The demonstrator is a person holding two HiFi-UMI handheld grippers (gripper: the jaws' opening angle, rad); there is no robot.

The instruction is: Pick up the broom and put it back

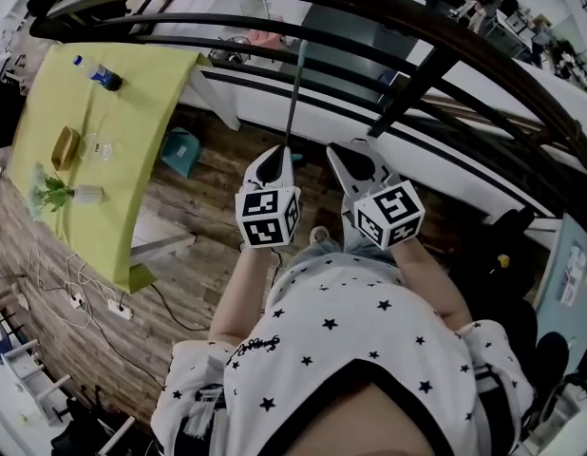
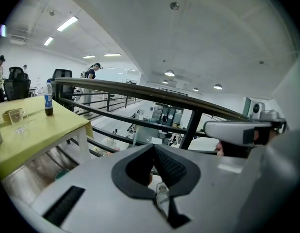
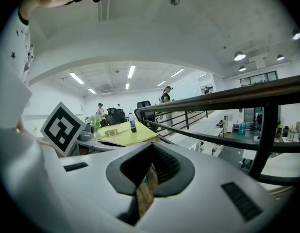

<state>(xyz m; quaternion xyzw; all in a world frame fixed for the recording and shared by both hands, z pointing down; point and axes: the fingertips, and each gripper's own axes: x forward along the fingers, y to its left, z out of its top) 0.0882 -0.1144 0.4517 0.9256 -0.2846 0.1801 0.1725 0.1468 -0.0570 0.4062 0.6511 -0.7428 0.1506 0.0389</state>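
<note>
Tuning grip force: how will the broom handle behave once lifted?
The broom handle is long and thin, so probably stiff and light but apt to swing if held near one end. Its smooth-looking dark shaft may twist or slip between claw pads. Beside the railing, it could topple when nudged.

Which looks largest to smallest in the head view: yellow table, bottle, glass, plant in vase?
1. yellow table
2. plant in vase
3. bottle
4. glass
The bottle and glass look close in size, so their order is unsure.
</note>
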